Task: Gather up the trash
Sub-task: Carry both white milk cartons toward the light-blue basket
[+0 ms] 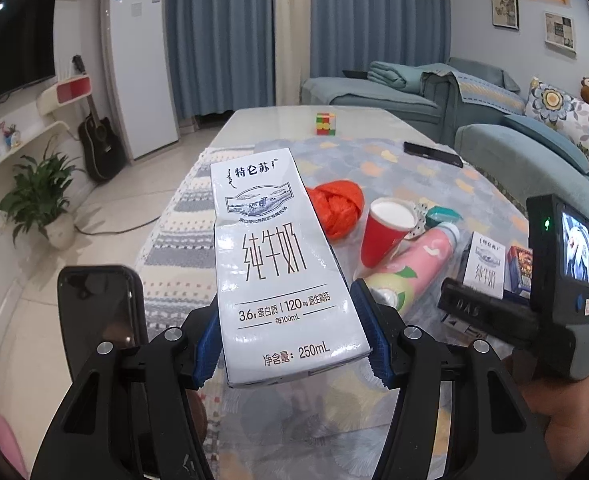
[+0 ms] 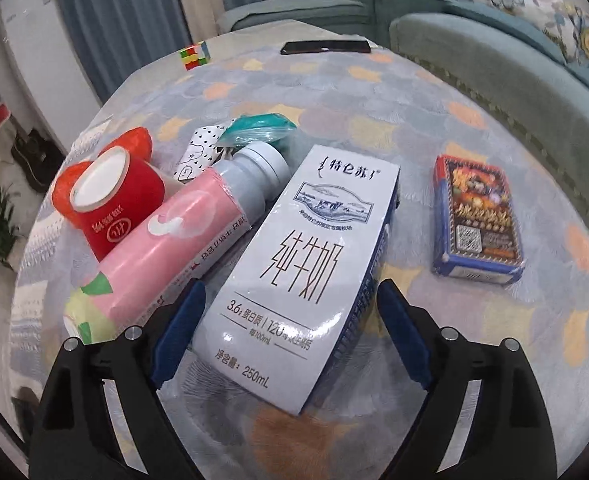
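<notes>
My left gripper (image 1: 292,340) is shut on a white milk carton (image 1: 278,264) and holds it above the table. My right gripper (image 2: 290,328) is open, its jaws on either side of a second white milk carton (image 2: 310,268) that lies on the table; this carton also shows in the left wrist view (image 1: 488,266). Left of it lie a pink bottle (image 2: 182,236), a red paper cup (image 2: 114,196) on its side, an orange plastic bag (image 1: 336,204), a teal wrapper (image 2: 260,128) and a spotted paper scrap (image 2: 196,152).
A card box (image 2: 476,216) lies right of the carton. A puzzle cube (image 2: 194,54) and a black phone (image 2: 326,46) sit at the far end of the table (image 2: 374,96). A blue sofa (image 2: 494,64) runs along the right. The right gripper's body shows in the left wrist view (image 1: 534,300).
</notes>
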`<state>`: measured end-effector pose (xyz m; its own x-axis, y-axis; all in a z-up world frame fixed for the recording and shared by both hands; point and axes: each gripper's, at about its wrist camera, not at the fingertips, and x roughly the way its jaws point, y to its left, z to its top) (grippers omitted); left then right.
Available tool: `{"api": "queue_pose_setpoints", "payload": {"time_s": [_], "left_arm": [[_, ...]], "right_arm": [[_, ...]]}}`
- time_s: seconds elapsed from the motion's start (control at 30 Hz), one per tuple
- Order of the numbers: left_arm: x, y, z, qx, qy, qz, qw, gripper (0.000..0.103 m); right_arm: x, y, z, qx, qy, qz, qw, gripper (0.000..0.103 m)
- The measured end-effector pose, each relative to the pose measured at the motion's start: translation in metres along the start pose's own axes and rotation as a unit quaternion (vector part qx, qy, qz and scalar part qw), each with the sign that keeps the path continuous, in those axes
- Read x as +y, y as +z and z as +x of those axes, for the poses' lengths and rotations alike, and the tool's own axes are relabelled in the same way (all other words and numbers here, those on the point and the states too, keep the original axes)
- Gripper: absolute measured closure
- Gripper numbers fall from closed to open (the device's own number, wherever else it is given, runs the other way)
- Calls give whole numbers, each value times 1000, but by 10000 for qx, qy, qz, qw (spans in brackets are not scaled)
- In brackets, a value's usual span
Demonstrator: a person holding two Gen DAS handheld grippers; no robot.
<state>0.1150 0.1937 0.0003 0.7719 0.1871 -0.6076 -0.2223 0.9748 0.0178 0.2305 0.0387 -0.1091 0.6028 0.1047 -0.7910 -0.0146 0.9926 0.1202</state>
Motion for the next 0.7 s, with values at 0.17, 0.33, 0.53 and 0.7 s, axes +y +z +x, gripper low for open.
{"api": "queue_pose_setpoints", "payload": {"time_s": [0.17,0.33,0.53,0.7], "left_arm": [[-7,-2,-2,-60,-85,70,9999,46],[-14,-5,-8,-170,-120,231,9995,46],[-25,-5,-18,-351,-210,421,9983,46],[-43,-4,-31,-588,-363,602,9958,46]], "right_arm": [[4,-8,-18,-222,-5,-587,9980,47],[-5,-18,-61,-759,314,-946,9921,49],[-23,-23,-123,-1434,619,-1242,9799,49],[-46,-27,-146,-1596,678,-1225,9772,49]]}}
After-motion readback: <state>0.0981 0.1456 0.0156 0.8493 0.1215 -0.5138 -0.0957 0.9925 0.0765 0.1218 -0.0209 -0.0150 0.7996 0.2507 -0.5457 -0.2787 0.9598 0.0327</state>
